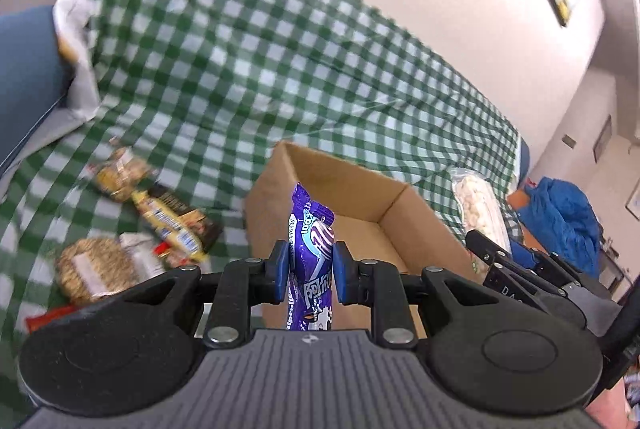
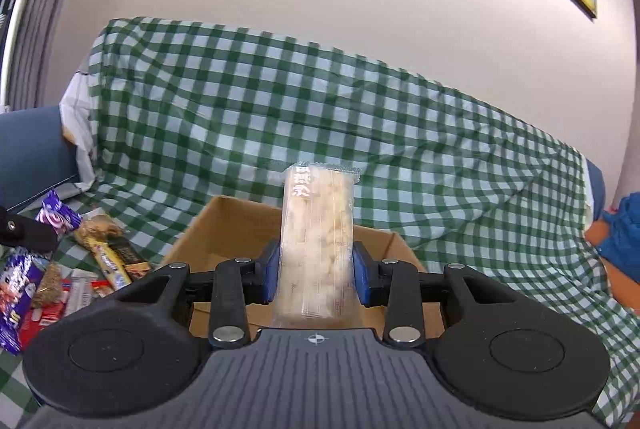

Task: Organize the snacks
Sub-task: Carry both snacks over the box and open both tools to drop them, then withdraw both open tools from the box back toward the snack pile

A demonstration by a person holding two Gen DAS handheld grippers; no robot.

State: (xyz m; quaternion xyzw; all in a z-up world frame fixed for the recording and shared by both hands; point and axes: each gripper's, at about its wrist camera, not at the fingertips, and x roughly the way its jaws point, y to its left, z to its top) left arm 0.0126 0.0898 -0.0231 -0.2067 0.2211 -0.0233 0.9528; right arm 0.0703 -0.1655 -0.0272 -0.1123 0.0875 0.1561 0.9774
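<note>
Purple wrapper (image 1: 310, 261) lettering blurred, base hidden

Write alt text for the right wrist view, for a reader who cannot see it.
The right gripper holds a clear packet of pale puffed snack upright in its jaws, above an open cardboard box. The box sits on a green-and-white checked cloth, with a heap of wrapped snacks to its left.

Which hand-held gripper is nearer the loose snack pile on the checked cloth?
Left. The left hand-held gripper is beside the snack pile; the right hand-held gripper is further right, over the cardboard box.
</note>
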